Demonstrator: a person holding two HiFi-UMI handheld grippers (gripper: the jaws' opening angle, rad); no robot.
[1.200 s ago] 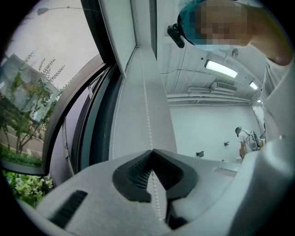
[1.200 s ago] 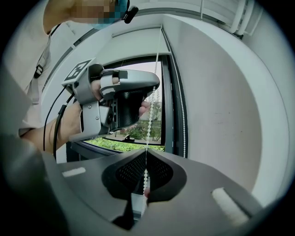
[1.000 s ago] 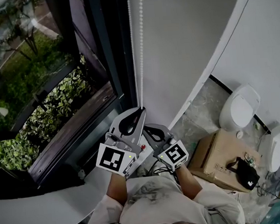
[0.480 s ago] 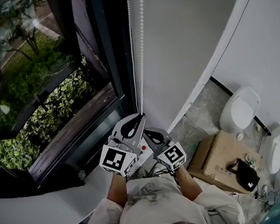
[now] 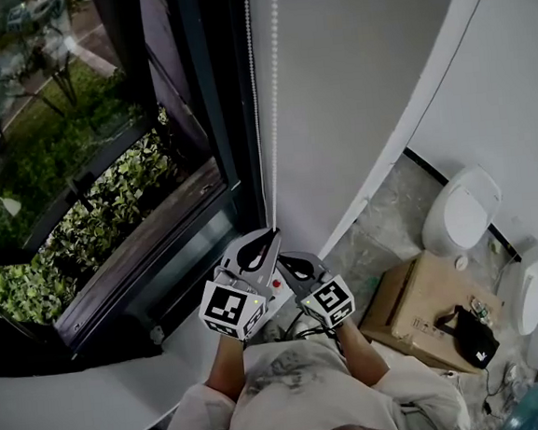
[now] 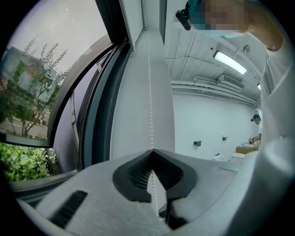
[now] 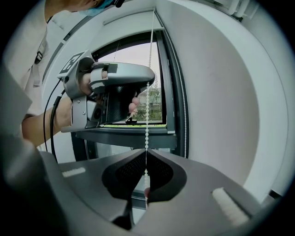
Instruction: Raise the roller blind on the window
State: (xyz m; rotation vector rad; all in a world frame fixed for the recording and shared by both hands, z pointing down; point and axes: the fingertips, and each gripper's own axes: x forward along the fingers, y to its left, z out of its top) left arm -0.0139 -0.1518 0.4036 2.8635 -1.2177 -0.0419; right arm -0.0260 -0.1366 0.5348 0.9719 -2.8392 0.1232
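Note:
A white bead chain [image 5: 271, 87] hangs in two strands beside the dark window frame [image 5: 216, 120]. Both grippers are shut on it, low in the head view. My left gripper [image 5: 272, 232] pinches one strand at its tips, and my right gripper [image 5: 283, 259] sits just below and to the right. In the left gripper view the bead chain [image 6: 149, 92] runs up from the closed left gripper [image 6: 151, 150]. In the right gripper view the bead chain [image 7: 147, 115] rises from the closed right gripper [image 7: 145, 150] past the left gripper [image 7: 110, 87] above. The blind itself is out of view.
Green plants [image 5: 91, 216] show through the window glass. A white sill [image 5: 98, 402] runs below it. On the floor to the right stand a cardboard box [image 5: 417, 304] with a black bag [image 5: 474, 334] on it, and white fixtures [image 5: 460, 207] along the wall.
Both grippers have moved down together, still shut on the bead chain. They sit lower and closer to my body in the head view.

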